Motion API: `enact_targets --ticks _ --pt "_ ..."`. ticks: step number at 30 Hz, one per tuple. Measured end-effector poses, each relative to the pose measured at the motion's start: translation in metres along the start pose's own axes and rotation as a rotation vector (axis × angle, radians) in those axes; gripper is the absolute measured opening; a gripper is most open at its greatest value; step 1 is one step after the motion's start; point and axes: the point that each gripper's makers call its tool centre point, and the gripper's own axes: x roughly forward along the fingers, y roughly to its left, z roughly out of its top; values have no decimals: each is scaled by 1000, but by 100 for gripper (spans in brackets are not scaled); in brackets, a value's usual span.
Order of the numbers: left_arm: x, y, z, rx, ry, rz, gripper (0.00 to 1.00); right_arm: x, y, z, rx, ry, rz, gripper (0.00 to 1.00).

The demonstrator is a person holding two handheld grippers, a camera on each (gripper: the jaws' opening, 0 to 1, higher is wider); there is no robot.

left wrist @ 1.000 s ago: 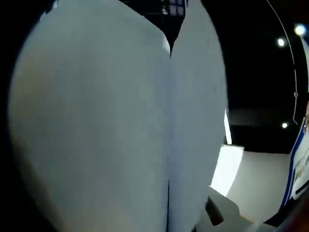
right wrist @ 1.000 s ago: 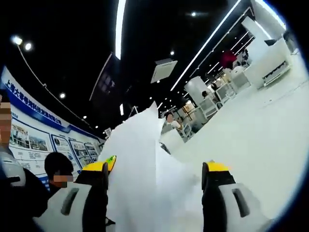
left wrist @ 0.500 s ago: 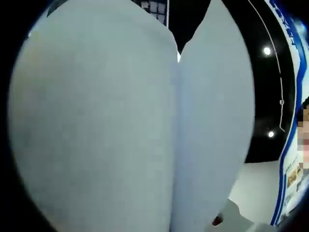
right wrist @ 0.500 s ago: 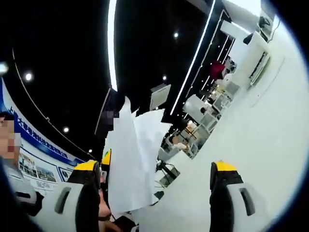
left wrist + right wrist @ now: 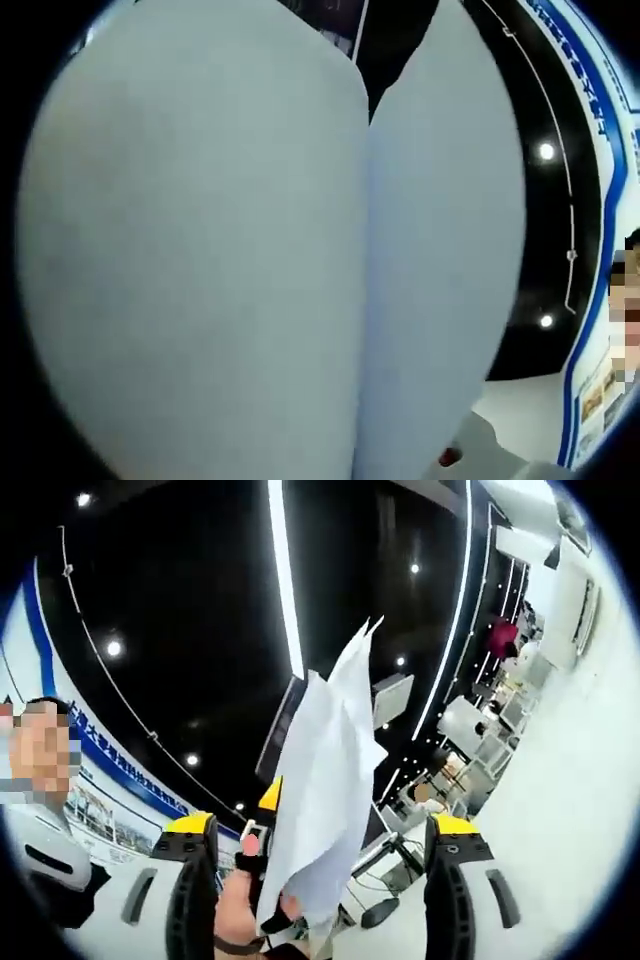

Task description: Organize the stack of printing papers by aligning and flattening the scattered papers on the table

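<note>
Papers [image 5: 325, 800] swung upright, long axis vertical; right gripper [image 5: 320, 855] spread; left gripper's state unclear.

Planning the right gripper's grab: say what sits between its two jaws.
In the right gripper view, the lifted papers and a person's hand beneath them show between the open jaws.

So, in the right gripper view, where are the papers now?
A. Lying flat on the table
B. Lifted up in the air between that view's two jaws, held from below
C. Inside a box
B: the papers stand upright against the dark ceiling, between the yellow-tipped jaws, with a hand and the other gripper below them.
</note>
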Motion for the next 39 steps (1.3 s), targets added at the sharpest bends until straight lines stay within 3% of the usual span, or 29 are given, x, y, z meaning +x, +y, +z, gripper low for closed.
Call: enact_targets --ticks 1,3,5,8,9,13,17,22,28,36,39 --pt "-1 1 -1 -9 1 2 6 0 -1 2 7 -6 0 72" --pt "-3 2 -4 -5 2 16 6 -1 6 5 46 -3 43 55" --pt "-8 5 -7 14 10 31 6 -4 13 5 11 17 82 29" --pt "-12 7 -8 32 10 44 6 -10 15 5 -47 50 77 4" --pt "-13 8 -11 29 20 48 6 -11 15 4 -51 65 64 0" --pt "-18 6 -18 45 33 50 6 -17 9 8 12 105 35 0" --pt "-22 0 -29 132 109 24 7 -28 6 17 44 142 25 0" --pt "-26 1 -17 151 117 -18 9 -49 5 36 43 201 -1 0" --pt "-27 1 -11 134 170 -94 10 -70 5 49 6 277 -12 0" --pt "-30 -10 -9 40 275 -214 11 -94 3 57 -42 311 -13 0" --pt "-33 -12 -16 29 355 -246 12 -98 2 58 -94 325 -28 0"
